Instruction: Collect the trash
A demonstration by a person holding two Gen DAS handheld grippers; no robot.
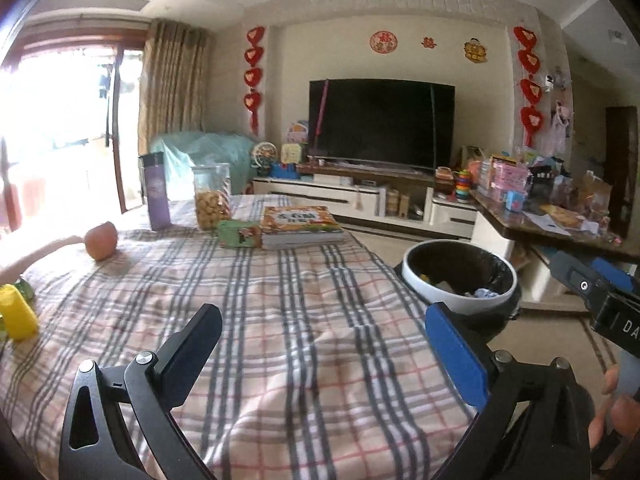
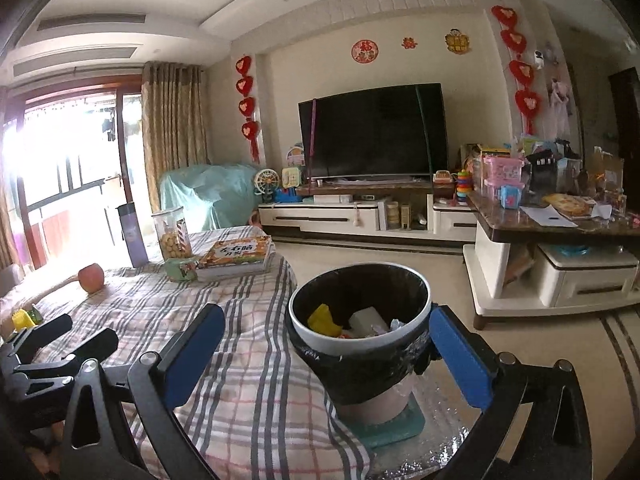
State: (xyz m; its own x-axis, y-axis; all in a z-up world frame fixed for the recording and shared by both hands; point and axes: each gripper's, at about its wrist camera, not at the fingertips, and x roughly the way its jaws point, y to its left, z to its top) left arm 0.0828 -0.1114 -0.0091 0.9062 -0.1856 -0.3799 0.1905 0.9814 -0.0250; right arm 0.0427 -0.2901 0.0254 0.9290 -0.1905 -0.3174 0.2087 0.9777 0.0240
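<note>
Right wrist: both grippers (image 2: 324, 354) (image 1: 324, 354) spread empty, one bin (image 2: 360, 344), one apple (image 2: 91, 277).

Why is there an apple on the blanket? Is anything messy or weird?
Nothing is spilled or broken. The apple sits alone on the plaid cloth, apart from the cookie jar and books. Trash is inside the bin. Both tools are open, holding nothing.

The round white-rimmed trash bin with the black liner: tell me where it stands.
The white-rimmed trash bin stands on the floor just off the right edge of the plaid-covered table, in front of the right gripper in its wrist view.
</note>
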